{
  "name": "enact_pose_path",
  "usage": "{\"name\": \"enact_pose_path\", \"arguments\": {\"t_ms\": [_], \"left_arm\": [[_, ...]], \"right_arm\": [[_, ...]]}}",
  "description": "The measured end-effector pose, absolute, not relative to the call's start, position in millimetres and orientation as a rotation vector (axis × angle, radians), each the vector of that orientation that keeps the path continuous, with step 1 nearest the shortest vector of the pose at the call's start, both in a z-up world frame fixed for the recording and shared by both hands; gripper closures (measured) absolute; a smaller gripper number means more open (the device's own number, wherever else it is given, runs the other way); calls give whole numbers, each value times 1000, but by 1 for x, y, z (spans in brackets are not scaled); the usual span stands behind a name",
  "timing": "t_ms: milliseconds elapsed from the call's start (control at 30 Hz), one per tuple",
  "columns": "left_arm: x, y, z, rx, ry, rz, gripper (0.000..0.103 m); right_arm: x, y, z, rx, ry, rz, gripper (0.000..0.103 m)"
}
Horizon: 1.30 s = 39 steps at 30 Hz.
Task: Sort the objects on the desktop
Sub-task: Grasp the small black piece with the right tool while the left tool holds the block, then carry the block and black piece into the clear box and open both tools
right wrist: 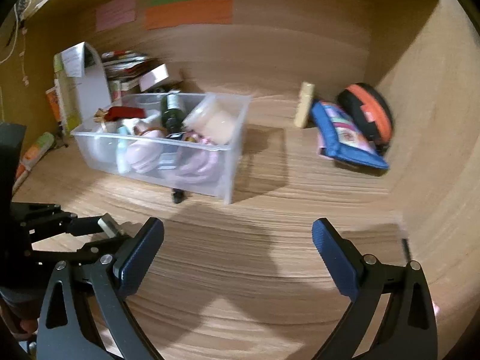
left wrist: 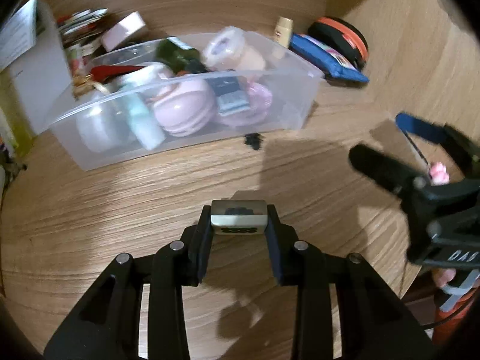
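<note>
A small silver metal tin with dark lettering rests on the wooden desk. My left gripper is shut on it, one pad against each side. In the right wrist view the same tin shows at the far left between those fingers. My right gripper is open above bare desk with nothing between its blue pads, and it also appears at the right edge of the left wrist view. Behind both stands a clear plastic bin holding pink cases, small bottles and other items.
A small black object lies on the desk just in front of the bin. A blue pouch, an orange-and-black case and a cream bottle sit at the back right by the wooden side wall. A white file holder stands at left.
</note>
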<state>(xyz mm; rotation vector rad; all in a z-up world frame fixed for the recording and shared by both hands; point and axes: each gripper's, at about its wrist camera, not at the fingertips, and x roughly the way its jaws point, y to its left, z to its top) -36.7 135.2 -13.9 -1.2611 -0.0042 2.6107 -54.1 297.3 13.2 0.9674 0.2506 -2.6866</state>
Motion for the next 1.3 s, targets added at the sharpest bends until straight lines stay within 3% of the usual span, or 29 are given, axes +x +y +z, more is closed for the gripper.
{"name": "enact_pose_path", "arguments": {"t_ms": [200,267,333,600,833,1300], "left_arm": [[-34,104,0,-1203,-84,2715,70],[-32,96,3,-1193,-107,2730,70],[-29,85,5,-1176,-137,2741,70],[-21,57,10,-1152,-178,2771,70],[-28,43,12,-1150,-210,2793,70],[-39,48,40,-1068,-202,2798,70]], "right_arm": [[-79,267,0,1048,226,-2553,9],[-92,257,-6,1100,197,-2509,22],[-102,248,-12,1150,162,-2459,44],[-119,218,-31,1224,235,-2487,63],[-121,215,-37,1208,264,-2486,89],[-88,222,0,1012,222,-2440,90]]}}
